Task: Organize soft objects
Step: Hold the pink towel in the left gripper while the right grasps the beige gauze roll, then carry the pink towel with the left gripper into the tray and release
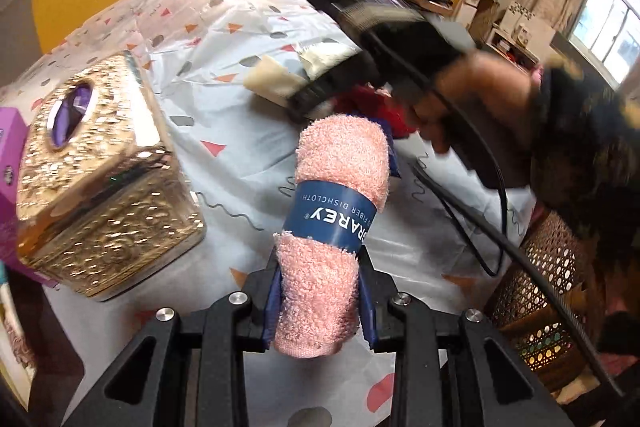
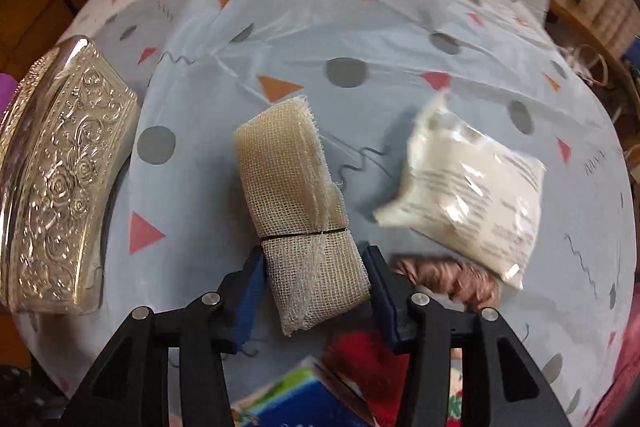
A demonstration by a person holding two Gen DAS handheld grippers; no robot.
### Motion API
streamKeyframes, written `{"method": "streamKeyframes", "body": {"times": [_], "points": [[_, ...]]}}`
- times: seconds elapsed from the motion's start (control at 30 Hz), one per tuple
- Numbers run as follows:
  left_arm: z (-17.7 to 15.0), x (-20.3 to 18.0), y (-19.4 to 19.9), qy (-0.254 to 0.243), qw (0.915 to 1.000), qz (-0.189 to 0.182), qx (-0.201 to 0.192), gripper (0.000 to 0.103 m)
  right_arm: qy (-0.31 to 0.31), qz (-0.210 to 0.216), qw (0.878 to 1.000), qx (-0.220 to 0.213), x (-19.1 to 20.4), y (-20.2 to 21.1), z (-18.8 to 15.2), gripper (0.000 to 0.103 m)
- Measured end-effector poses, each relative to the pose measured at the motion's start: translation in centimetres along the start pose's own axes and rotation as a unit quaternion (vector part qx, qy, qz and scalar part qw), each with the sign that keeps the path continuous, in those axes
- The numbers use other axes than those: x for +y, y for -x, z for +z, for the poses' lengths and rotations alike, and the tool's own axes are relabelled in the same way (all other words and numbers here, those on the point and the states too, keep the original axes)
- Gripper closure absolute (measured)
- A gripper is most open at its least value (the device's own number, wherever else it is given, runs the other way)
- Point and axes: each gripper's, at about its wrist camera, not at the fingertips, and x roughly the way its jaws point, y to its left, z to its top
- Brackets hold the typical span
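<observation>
Gauze roll [image 2: 298, 211] sits between the right claw [image 2: 314, 291] pads, barely pinched, so a squarer squeeze is needed; pink dishcloth [image 1: 332, 227] stays... nope, is clamped in the left claw [image 1: 320, 303].

One pink rolled dishcloth [image 1: 332, 227], one beige gauze roll [image 2: 298, 203] and one clear packet of white material [image 2: 468, 195] are showing. One embossed golden box [image 1: 100, 183], one brown braided item [image 2: 448, 277] and one red fluffy thing [image 2: 364, 359] are also lying there
</observation>
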Motion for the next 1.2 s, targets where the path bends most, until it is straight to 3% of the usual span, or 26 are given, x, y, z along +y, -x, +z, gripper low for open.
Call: {"method": "streamKeyframes", "body": {"times": [0.07, 0.3, 0.67, 0.9, 1.03, 1.2], "points": [[0.2, 0.6, 0.7, 0.013, 0.9999, 0.003, -0.005, 0.071, 0.006, -0.012, 1.0, -0.02, 0.0, 0.2, -0.9, 0.053], [2.0, 2.0, 2.8, 0.055, 0.9981, 0.008, -0.026, 0.07, 0.007, -0.035, 0.999, -0.032, 0.0, 0.5, -2.2, 0.053], [9.6, 3.8, 1.8, 0.107, 0.9936, 0.019, -0.032, 0.07, 0.018, -0.042, 0.998, -0.037, 0.8, 0.1, -1.3, 0.054], [14.0, 7.1, 2.2, 0.16, 0.9844, 0.043, -0.059, 0.07, 0.039, -0.053, 0.997, -0.045, 1.3, 0.0, -1.3, 0.054], [15.2, 9.4, 2.3, 0.191, 0.9782, 0.051, -0.063, 0.07, 0.041, -0.054, 0.997, -0.045, 1.4, 0.0, -1.3, 0.054], [15.3, 13.5, 3.7, 0.243, 0.9643, 0.07, -0.08, 0.07, 0.043, -0.055, 0.996, -0.047, 1.5, 0.0, -1.2, 0.055]]}}
